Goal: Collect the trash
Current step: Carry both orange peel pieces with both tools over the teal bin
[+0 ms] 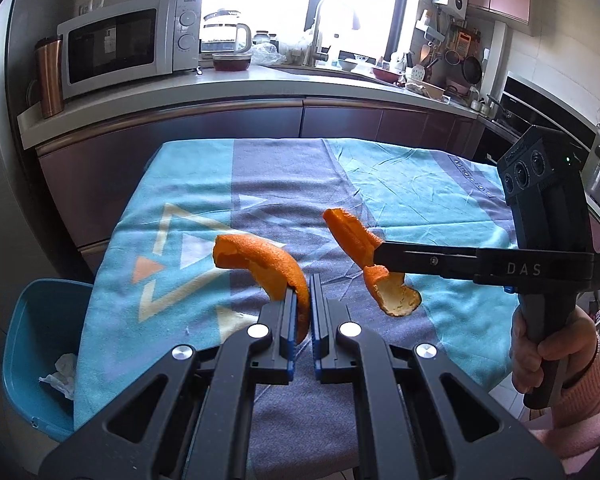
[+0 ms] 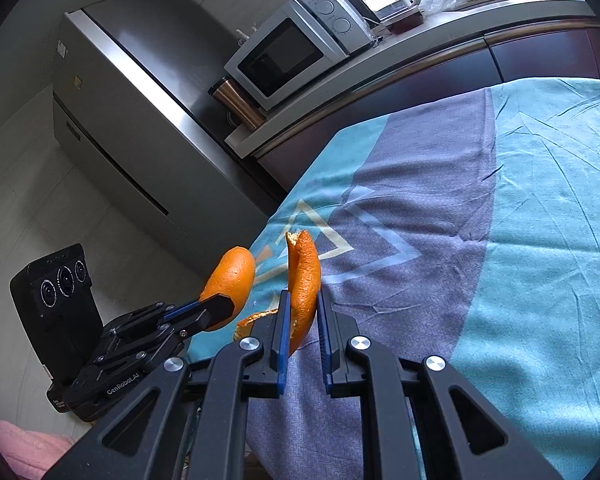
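Note:
My left gripper (image 1: pixel 303 285) is shut on a curved orange peel (image 1: pixel 260 262) and holds it above the table; this peel also shows in the right wrist view (image 2: pixel 232 276). My right gripper (image 2: pixel 303 294) is shut on a second, longer orange peel (image 2: pixel 305 280), also lifted off the cloth. In the left wrist view the right gripper (image 1: pixel 376 255) comes in from the right with its peel (image 1: pixel 352 236) hanging from the tips. A blue trash bin (image 1: pixel 24 340) with crumpled white paper (image 1: pixel 62 376) inside stands on the floor at the table's left edge.
The table is covered by a teal and grey cloth (image 1: pixel 420 200). Behind it runs a kitchen counter (image 1: pixel 220 88) with a microwave (image 1: pixel 128 44), a kettle (image 1: pixel 224 34) and a sink area. A steel fridge (image 2: pixel 140 120) stands to the left.

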Demonstrator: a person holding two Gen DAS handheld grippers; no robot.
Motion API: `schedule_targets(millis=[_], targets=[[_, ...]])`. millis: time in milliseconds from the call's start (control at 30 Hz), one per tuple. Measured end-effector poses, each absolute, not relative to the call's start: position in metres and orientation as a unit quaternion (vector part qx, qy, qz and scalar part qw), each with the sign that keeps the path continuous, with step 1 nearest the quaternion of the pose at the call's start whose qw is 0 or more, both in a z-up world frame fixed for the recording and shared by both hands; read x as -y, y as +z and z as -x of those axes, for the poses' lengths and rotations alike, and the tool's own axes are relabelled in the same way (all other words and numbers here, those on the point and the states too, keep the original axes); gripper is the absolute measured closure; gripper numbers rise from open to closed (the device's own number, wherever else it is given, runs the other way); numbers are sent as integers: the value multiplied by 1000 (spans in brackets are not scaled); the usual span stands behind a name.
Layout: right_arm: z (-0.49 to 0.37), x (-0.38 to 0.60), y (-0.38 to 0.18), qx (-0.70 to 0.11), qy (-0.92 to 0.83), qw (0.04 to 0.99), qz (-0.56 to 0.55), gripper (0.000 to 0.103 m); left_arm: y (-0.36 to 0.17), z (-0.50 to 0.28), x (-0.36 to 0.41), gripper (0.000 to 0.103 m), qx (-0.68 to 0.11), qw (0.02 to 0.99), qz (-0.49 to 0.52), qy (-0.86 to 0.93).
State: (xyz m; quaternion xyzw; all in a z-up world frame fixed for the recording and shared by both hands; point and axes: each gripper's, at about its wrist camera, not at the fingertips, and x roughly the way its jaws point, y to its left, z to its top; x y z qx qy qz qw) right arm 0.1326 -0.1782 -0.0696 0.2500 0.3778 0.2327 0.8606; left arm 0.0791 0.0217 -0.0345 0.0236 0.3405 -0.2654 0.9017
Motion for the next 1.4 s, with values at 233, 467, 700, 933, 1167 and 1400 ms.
schedule_targets(millis=[233,467,700,933,1167,1400], targets=[[-140,158,-70,-382,249,855,-245,91,-27,-71,-46,97,-331,911,-23,-247],[-148,137,-70,-388,266,850,-236,91,-25,-67,-74,97,-329,917,-15,-223],[-154,116,-69,-394,283,844,-228,91,-26,-68,-98,97,-330,922,-7,-200],[-158,103,-70,-400,294,839,-221,91,-26,-69,-117,97,-330,926,1,-183],[-164,88,-70,-404,305,835,-215,91,-26,-70,-126,97,-329,929,2,-169],[-167,77,-70,-406,314,832,-211,91,-25,-69,-136,97,-325,933,2,-156]])
